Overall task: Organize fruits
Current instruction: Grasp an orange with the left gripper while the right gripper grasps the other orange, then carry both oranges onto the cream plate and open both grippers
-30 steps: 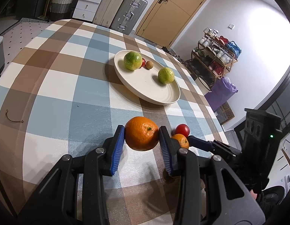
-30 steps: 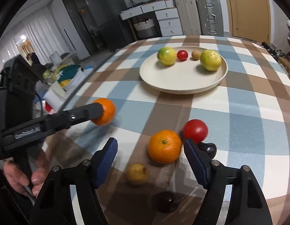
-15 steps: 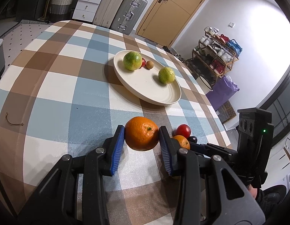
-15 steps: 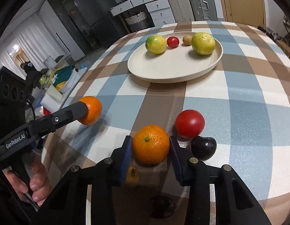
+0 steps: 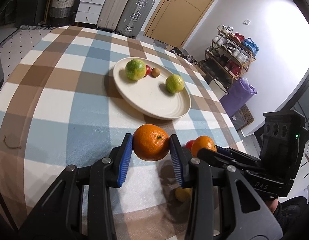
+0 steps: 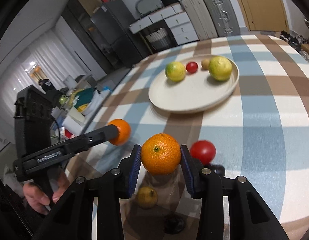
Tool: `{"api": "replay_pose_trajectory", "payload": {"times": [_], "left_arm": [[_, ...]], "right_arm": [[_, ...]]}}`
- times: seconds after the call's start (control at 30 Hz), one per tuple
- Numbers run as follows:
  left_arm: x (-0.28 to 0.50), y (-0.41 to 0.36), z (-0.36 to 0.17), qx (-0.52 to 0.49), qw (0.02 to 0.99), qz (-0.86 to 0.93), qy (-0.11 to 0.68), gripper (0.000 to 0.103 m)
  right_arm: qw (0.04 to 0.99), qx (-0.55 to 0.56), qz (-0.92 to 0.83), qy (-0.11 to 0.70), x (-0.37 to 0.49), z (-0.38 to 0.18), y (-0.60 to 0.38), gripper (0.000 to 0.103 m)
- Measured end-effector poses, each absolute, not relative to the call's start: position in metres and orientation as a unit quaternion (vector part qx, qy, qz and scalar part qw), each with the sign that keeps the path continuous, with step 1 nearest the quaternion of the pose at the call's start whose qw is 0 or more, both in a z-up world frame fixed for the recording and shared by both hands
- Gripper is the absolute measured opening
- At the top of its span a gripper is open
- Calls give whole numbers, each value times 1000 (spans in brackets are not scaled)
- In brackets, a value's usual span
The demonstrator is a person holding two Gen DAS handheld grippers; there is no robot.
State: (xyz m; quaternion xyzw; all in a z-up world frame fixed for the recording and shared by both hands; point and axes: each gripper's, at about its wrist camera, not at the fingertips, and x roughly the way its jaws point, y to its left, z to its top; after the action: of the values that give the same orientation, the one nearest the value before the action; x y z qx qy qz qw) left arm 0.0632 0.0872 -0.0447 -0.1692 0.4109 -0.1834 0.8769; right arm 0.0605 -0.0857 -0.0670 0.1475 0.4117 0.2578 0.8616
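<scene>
My left gripper (image 5: 151, 156) is shut on an orange (image 5: 150, 142) and holds it above the checked tablecloth, short of the cream plate (image 5: 154, 104). My right gripper (image 6: 160, 160) is shut on a second orange (image 6: 161, 153), lifted off the table. In the left wrist view that second orange (image 5: 203, 145) sits just right of mine. The plate (image 6: 194, 98) holds two green-yellow citrus fruits (image 6: 175, 71) (image 6: 220, 68), a small red fruit (image 6: 192, 67) and a small brown fruit (image 6: 204, 63).
On the cloth near the right gripper lie a red tomato (image 6: 203, 152), a small yellow fruit (image 6: 147, 197) and dark fruits (image 6: 174, 223), partly hidden. Suitcases (image 5: 122, 20), drawers and a door stand beyond the table. A shoe rack (image 5: 230, 60) is at the right.
My right gripper closed on the orange on the table and lifted it. My left gripper kept hold of its orange and barely moved.
</scene>
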Motion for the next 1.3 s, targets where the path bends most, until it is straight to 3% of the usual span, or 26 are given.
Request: {"api": "replay_pose_trajectory", "payload": {"times": [0.63, 1.3], "left_arm": [[160, 48, -28, -156, 873, -197, 418, 34], [244, 19, -47, -141, 861, -195, 447, 34]], "right_arm": [[869, 159, 262, 388, 134, -43, -111, 39], [862, 159, 255, 409, 236, -44, -121, 39]]}}
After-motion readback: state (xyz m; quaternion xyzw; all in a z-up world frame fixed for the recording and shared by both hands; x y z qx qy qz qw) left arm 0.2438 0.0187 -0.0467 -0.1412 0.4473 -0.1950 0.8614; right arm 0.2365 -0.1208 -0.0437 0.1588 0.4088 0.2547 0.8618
